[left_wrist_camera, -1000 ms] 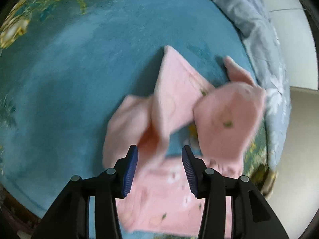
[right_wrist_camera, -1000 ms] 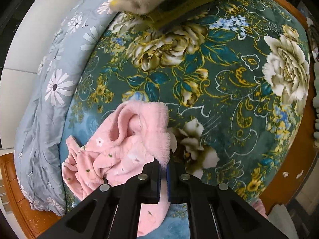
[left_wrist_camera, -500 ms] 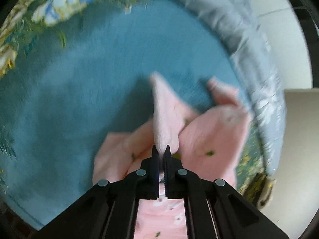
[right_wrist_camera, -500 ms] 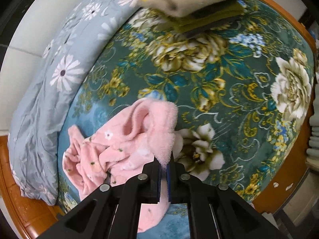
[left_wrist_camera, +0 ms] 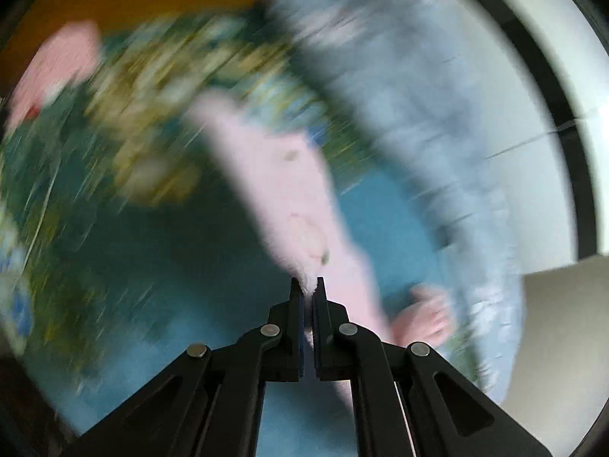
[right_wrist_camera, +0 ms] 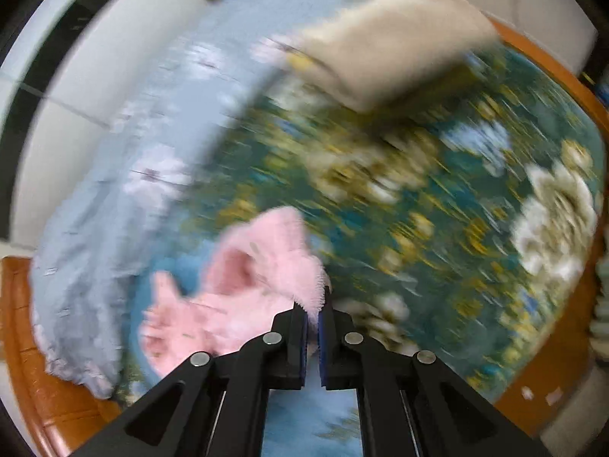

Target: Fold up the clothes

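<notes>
Both grippers have cloth now! The left gripper (left_wrist_camera: 307, 285) has its fingers clamped on an edge of the pink garment (left_wrist_camera: 281, 175) — a second ago they stood apart above it, and half a second ago they had just pinched shut. The right gripper (right_wrist_camera: 313, 306) keeps its fingers clamped on a fluffy pink edge, as it did all through the last second.

And the view has swung hard: both pictures are smeared with motion blur. In the left wrist view the garment now runs as a long taut strip from the fingers up and away over the floral bedspread (left_wrist_camera: 125, 251), with the pale blue quilt (left_wrist_camera: 418, 122) to the right. In the right wrist view the rest of it bunches to the left of the fingers, close to the quilt, and a folded beige stack (right_wrist_camera: 396, 49) sits at the far end of the bed.

My read — with two edges held and lifting, the garment is being drawn out and spread, ready for laying flat. It is not folded at this point; it hangs crumpled between the two holds.
</notes>
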The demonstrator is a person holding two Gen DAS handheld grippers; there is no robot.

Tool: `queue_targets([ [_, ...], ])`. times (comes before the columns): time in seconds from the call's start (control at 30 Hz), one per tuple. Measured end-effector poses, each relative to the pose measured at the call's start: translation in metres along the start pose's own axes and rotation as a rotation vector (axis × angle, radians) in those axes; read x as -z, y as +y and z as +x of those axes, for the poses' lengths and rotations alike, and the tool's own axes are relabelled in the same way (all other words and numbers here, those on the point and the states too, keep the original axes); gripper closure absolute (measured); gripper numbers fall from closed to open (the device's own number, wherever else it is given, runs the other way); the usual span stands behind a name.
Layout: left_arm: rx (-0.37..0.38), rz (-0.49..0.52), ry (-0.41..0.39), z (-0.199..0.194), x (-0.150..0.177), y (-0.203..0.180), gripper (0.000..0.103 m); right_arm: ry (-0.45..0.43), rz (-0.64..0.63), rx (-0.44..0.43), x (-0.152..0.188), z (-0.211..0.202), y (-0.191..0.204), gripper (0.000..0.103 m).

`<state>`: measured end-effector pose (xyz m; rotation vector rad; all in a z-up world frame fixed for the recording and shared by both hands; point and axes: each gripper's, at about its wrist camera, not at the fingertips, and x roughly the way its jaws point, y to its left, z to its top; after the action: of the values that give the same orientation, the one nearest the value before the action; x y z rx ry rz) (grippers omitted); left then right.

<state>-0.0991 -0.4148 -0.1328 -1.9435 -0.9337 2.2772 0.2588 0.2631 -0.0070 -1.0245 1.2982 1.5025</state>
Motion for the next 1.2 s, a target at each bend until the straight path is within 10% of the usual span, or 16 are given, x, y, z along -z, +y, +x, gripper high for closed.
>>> queue_targets([
  [0.27, -0.178, -0.187, 0.096, 0.041, 0.043, 0.082, 0.1, 0.153, 0.129, 0.13, 0.047, 0.053, -0.064, 0.099],
  [0.43, -0.21, -0.155, 0.004, 0.012, 0.028, 0.081, 0.1, 0.074, 0.101, 0.103, 0.028, 0.03, -0.064, 0.099],
  [0.6, -0.361, -0.063, 0.095, 0.026, 0.032, 0.092, 0.1, 0.097, 0.099, 0.169, 0.016, 0.036, -0.078, 0.099],
  [1.2, -0.408, -0.001, 0.064, -0.019, 0.047, 0.0, 0.065, 0.068, 0.107, 0.063, -0.014, 0.036, -0.121, 0.068],
])
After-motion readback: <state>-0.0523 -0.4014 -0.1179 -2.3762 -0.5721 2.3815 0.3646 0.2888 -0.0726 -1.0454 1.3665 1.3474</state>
